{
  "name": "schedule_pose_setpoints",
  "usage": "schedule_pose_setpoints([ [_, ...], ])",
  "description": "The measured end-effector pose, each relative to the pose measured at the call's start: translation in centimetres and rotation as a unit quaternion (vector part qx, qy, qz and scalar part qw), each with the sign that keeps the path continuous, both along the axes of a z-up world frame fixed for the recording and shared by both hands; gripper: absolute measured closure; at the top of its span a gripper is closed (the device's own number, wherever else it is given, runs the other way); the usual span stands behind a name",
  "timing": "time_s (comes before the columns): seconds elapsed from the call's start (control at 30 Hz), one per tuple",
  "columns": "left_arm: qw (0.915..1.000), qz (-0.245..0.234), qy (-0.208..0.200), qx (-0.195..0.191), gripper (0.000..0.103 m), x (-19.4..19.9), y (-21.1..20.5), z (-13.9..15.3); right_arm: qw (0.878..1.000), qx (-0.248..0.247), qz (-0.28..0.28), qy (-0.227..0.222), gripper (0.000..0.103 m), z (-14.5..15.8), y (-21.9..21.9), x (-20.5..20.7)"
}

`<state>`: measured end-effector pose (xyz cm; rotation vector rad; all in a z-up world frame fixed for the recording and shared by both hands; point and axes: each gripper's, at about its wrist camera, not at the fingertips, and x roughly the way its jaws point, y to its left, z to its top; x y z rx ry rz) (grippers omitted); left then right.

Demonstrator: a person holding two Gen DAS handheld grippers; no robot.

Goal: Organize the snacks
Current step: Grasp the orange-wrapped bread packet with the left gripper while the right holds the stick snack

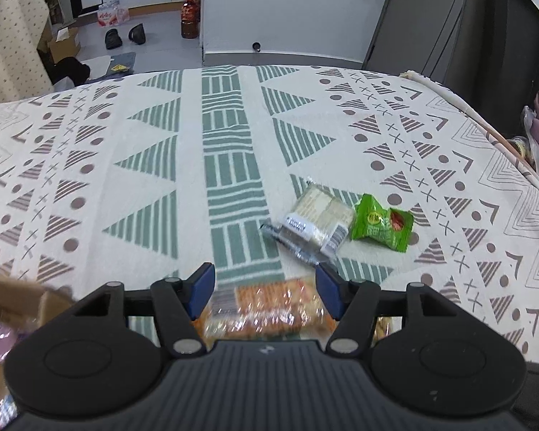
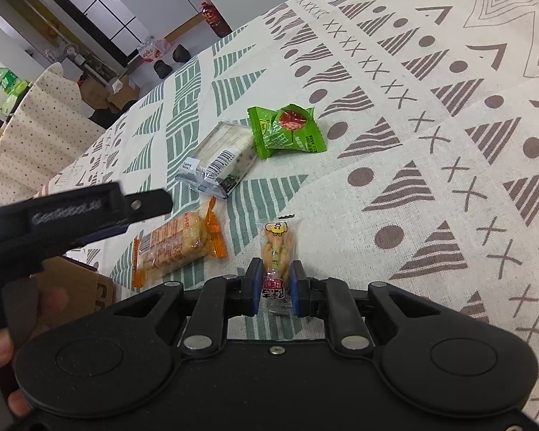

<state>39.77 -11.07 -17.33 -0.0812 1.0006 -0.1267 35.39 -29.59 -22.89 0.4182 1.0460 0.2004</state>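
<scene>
In the left wrist view, your left gripper [image 1: 266, 292] stands wide open over the orange cracker packet [image 1: 266, 309], pads either side but apparently not yet touching. Beyond that packet lie the clear-wrapped biscuit pack [image 1: 314, 224] and, touching its right side, the green candy packet [image 1: 382, 222]. A cardboard box [image 1: 14, 292] edge shows left of the orange packet; its contents are too blurred to name. If you close while moving, the slick wrapper may slide out.

In the right wrist view, your right gripper [image 2: 276, 283] is clamped narrowly on the small clear peanut packet [image 2: 277, 251], right of the orange cracker packet [image 2: 178, 246]. The grip sits on one end, so the packet could swing or slip when carried. The cardboard box [image 2: 79, 287] interior is hidden here.
</scene>
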Motion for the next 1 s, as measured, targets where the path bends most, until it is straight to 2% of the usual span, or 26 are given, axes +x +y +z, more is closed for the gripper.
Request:
schedule_pose_setpoints([
  [0.13,1.0,-0.002,0.004,0.0,0.041,1.0,-0.3,-1.1,1.0,0.004,-0.001,0.003,0.085,-0.2,-0.1,0.1],
  [0.3,0.9991,0.0,0.028,-0.033,0.038,1.5,0.3,-2.3,1.0,0.009,0.0,0.005,0.085,-0.4,-0.1,0.4],
  [0.43,0.9981,-0.01,0.041,-0.046,0.033,0.8,0.5,-2.8,1.0,0.012,-0.001,0.004,0.085,-0.6,-0.2,0.6],
  [0.6,0.997,-0.018,0.049,-0.057,0.032,-0.6,0.8,-3.0,1.0,0.014,-0.002,0.002,0.085,-0.7,-0.2,0.7],
  [1.0,0.9974,-0.003,0.058,-0.042,0.032,-3.3,0.8,-3.0,1.0,-0.007,0.019,-0.002,0.082,-0.4,0.6,0.5],
])
